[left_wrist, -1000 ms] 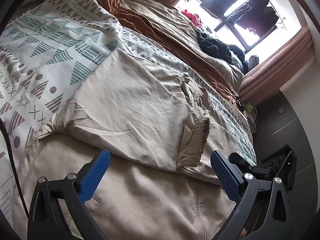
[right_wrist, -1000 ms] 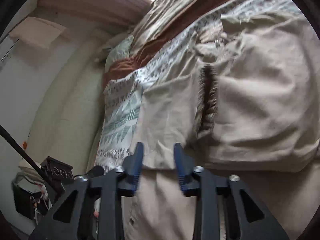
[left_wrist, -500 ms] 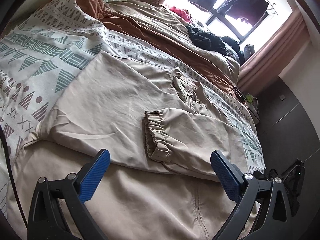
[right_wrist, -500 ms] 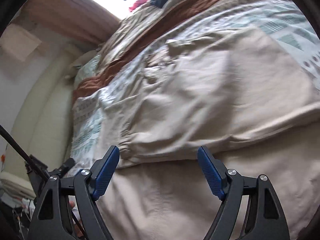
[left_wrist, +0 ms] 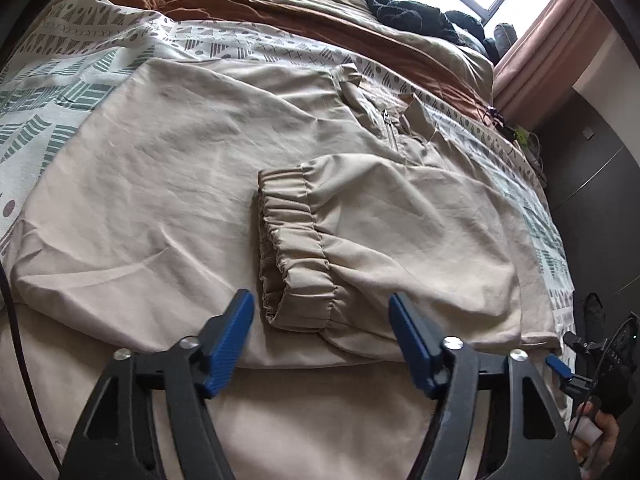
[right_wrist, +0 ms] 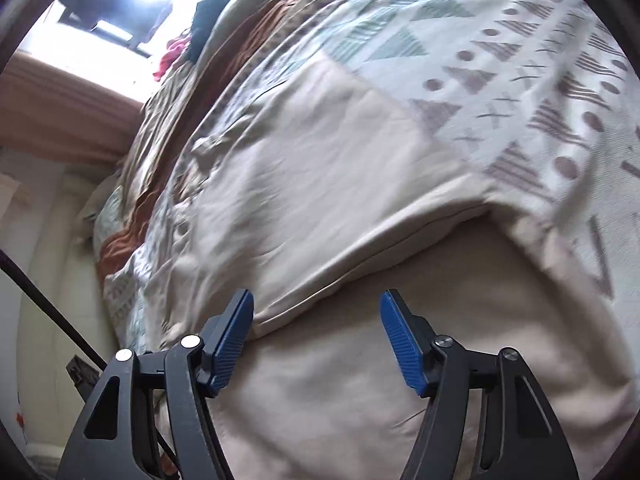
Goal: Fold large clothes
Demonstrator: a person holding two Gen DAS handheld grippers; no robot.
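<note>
Patterned bedding on the bed [left_wrist: 80, 92] carries the beige jacket [left_wrist: 180, 184], its cuffed sleeve [left_wrist: 304, 256] folded inward; left claw [left_wrist: 322, 340] and right claw [right_wrist: 316, 336], both narrowing yet empty, hover near the hem, likely for the next fold.

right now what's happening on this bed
A person is folding a beige jacket spread on the bed, a gripper in each hand. One sleeve already lies folded across it. The left gripper, jaws just narrowed, hovers open by the cuff. The right gripper, also just narrowed, is open over a folded edge, gripping nothing.
</note>
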